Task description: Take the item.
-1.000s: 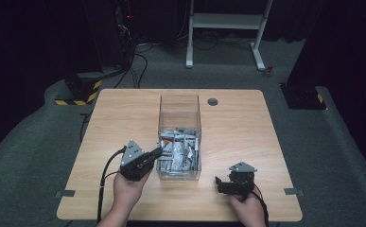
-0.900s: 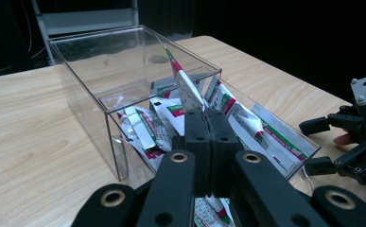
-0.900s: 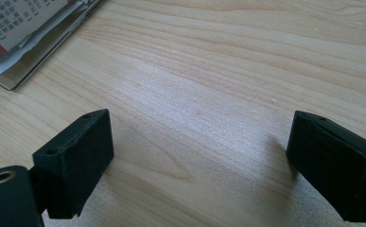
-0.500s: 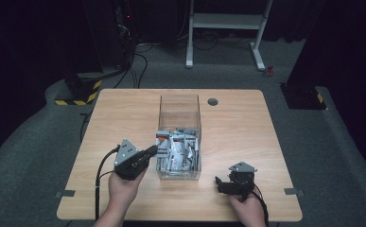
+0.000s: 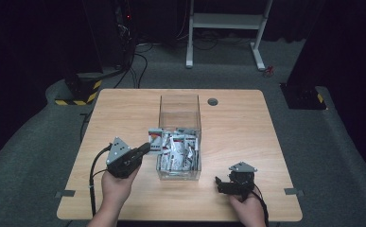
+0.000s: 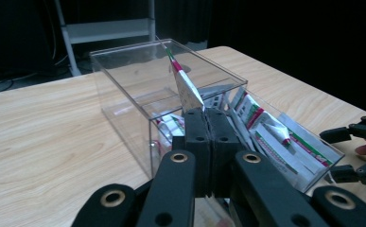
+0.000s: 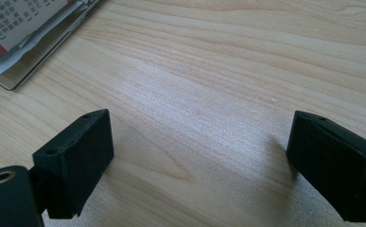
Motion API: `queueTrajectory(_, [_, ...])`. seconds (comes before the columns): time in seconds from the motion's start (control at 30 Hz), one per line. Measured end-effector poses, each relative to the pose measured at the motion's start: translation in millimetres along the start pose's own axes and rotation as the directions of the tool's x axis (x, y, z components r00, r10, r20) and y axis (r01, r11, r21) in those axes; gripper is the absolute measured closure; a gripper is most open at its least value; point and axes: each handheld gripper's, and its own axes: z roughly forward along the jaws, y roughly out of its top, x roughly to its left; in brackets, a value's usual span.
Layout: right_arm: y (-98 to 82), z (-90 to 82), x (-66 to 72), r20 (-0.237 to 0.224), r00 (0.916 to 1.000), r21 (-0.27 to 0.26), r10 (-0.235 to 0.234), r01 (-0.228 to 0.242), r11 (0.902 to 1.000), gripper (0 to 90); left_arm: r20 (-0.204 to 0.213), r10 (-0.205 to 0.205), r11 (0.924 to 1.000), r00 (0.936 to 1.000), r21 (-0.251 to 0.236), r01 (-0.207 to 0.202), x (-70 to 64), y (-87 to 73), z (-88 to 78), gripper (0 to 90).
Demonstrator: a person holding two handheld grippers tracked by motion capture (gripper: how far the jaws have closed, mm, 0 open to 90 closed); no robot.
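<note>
A clear plastic box (image 5: 179,100) stands mid-table, its near half full of several white sachets (image 5: 178,152) with red and green print. My left gripper (image 5: 145,148) is just left of the box, raised, and shut on one sachet (image 5: 156,140). In the left gripper view the pads (image 6: 197,127) pinch that sachet (image 6: 186,87) by its lower edge, and it stands edge-on in front of the box (image 6: 124,101). My right gripper (image 5: 217,184) rests low on the table to the right of the box's near corner. Its jaws stand wide apart (image 7: 199,156) over bare wood.
A wooden table (image 5: 119,109) carries everything, with a round grommet (image 5: 213,101) at the back. The box's far half holds nothing. Cables trail from both grippers toward the near edge. Dark floor, a white frame (image 5: 228,21) and yellow-black feet lie beyond.
My left gripper has drawn back to the left from the box's side, bringing one sachet out over the box's left wall. The right gripper has stayed put.
</note>
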Motion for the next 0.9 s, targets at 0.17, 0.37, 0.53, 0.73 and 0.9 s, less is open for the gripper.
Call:
queueTrajectory(0.17, [0.0,-0.1,0.1,0.000,1.0000,0.001,0.002,-0.002,1.0000,7.9,-0.018,-0.003,1.0000,0.9998,-0.005,0.003,8.2,1.2,-5.1,89.4])
queueTrajectory(0.37, [0.0,0.0,0.0,0.000,1.0000,0.000,0.000,0.000,1.0000,7.9,-0.047,-0.009,1.0000,0.9989,-0.005,0.009,20.2,1.9,-10.4,89.4])
queueTrajectory(0.53, [0.0,0.0,0.0,0.000,1.0000,0.000,0.000,0.000,1.0000,7.9,-0.070,-0.018,0.9998,0.9974,-0.004,0.018,31.3,1.5,-14.0,89.4])
queueTrajectory(0.73, [0.0,0.0,0.0,0.000,1.0000,0.000,0.000,0.000,1.0000,7.9,-0.086,-0.028,0.9996,0.9959,0.003,0.028,40.1,-0.3,-14.2,89.4])
queueTrajectory(0.9, [0.0,0.0,0.0,0.000,1.0000,0.000,0.000,0.000,1.0000,7.9,-0.102,-0.038,0.9992,0.9941,0.012,0.039,47.4,-2.7,-13.2,89.4])
